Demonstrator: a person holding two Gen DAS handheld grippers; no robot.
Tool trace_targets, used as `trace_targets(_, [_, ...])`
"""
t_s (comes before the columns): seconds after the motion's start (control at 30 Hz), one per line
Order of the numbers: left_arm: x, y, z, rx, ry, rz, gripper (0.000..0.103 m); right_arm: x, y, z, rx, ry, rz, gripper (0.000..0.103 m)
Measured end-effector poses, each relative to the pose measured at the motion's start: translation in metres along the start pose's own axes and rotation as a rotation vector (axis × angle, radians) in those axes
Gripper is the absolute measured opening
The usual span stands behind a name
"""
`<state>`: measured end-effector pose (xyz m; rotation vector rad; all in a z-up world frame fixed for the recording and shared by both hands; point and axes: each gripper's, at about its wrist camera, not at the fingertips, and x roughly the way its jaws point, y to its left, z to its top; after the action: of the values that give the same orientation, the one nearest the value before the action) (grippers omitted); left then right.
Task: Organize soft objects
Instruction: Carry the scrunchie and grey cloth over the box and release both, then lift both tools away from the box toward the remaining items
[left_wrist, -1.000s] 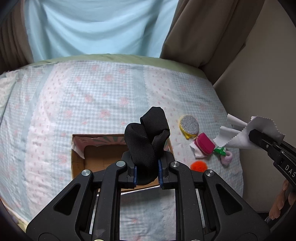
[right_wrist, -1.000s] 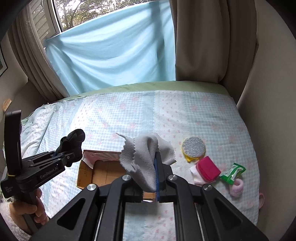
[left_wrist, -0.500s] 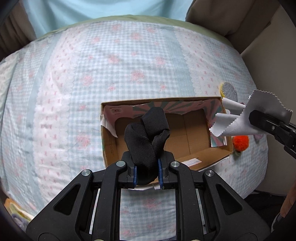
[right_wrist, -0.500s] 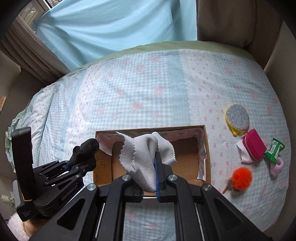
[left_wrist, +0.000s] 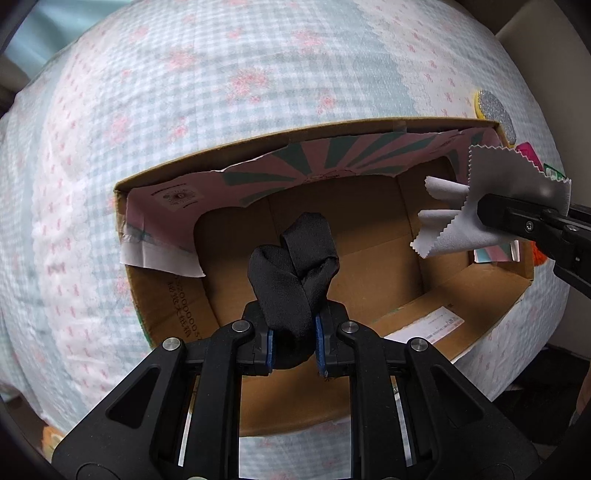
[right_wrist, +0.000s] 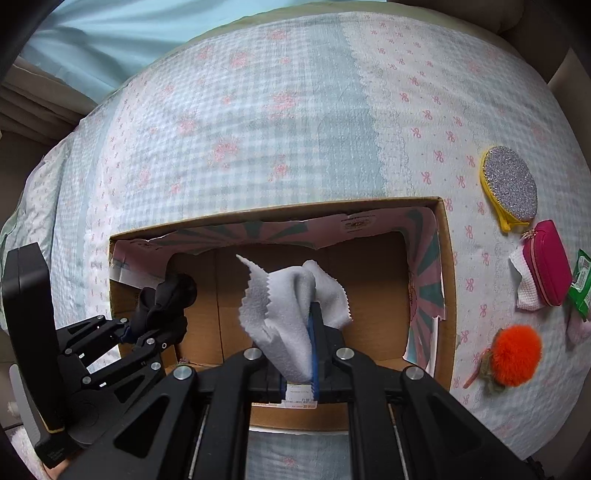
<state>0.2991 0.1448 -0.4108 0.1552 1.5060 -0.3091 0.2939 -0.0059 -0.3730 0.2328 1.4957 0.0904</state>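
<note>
My left gripper (left_wrist: 293, 349) is shut on a bunched black cloth (left_wrist: 295, 269) and holds it over the open cardboard box (left_wrist: 258, 147). It also shows in the right wrist view (right_wrist: 138, 332), at the box's left end, with the black cloth (right_wrist: 166, 299). My right gripper (right_wrist: 306, 354) is shut on a grey cloth with zigzag edges (right_wrist: 288, 299), held over the middle of the box (right_wrist: 445, 258). In the left wrist view the right gripper (left_wrist: 495, 218) and the grey cloth (left_wrist: 480, 206) hang over the box's right end.
The box sits on a checked floral bedspread (right_wrist: 280, 110). Right of it lie a glittery silver pouch (right_wrist: 509, 184), a pink pouch (right_wrist: 546, 262) on a white cloth, a green packet (right_wrist: 581, 284) and an orange pompom (right_wrist: 515, 354). A curtain hangs at the back.
Both grippers have come down and forward over the box, which now fills both views. Each still holds its cloth.
</note>
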Motion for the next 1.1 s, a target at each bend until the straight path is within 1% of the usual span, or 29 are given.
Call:
trace_targets(0.07, [0.002, -0.004, 0.001, 0.012, 0.003, -0.014, 0.014, 0.004, 0.0, 0.004, 0.001, 0.016, 0.01, 0.008])
trace_targets(0.1, [0.003, -0.007, 0.001, 0.021, 0.002, -0.011, 0.019, 0.006, -0.002, 0.005, 0.006, 0.016, 0.015, 0.008])
trace_targets(0.17, [0.005, -0.011, 0.001, 0.04, 0.003, -0.012, 0.046, 0.011, -0.004, 0.007, 0.02, 0.036, 0.029, 0.009])
trace_targets(0.2, [0.008, -0.013, 0.0, 0.048, 0.012, -0.021, 0.086, 0.014, -0.007, 0.008, 0.034, 0.041, 0.03, 0.009])
trace_targets(0.23, [0.009, -0.015, -0.001, 0.053, 0.009, -0.018, 0.102, 0.018, -0.01, 0.009, 0.052, 0.044, 0.039, 0.014])
trace_targets(0.3, [0.005, -0.016, -0.004, 0.058, -0.018, -0.023, 0.103, 0.023, -0.016, 0.009, 0.094, 0.045, 0.071, 0.056])
trace_targets(0.33, [0.005, -0.017, -0.005, 0.061, -0.011, -0.031, 0.103, 0.026, -0.018, 0.008, 0.112, 0.045, 0.09, 0.103])
trace_targets(0.4, [0.008, -0.019, -0.008, 0.067, 0.002, -0.022, 0.103, 0.029, -0.019, 0.006, 0.122, 0.03, 0.099, 0.103])
trace_targets(0.47, [0.01, -0.019, -0.012, 0.067, 0.008, -0.014, 0.103, 0.029, -0.015, 0.004, 0.099, 0.029, 0.073, 0.103])
trace_targets(0.53, [0.01, -0.019, -0.015, 0.057, 0.011, -0.013, 0.103, 0.026, -0.011, 0.002, 0.078, 0.022, 0.07, 0.103])
trace_targets(0.77, [-0.007, -0.017, -0.021, 0.028, -0.019, 0.009, 0.103, 0.005, -0.008, -0.006, 0.046, -0.02, 0.067, 0.103])
trace_targets(0.93, [-0.031, -0.018, -0.027, 0.018, -0.062, 0.042, 0.103, -0.018, 0.0, -0.015, 0.012, -0.045, 0.05, 0.103])
trace_targets(1.1, [-0.073, -0.015, -0.043, 0.001, -0.12, 0.052, 0.103, -0.063, 0.009, -0.032, -0.027, -0.127, 0.055, 0.103])
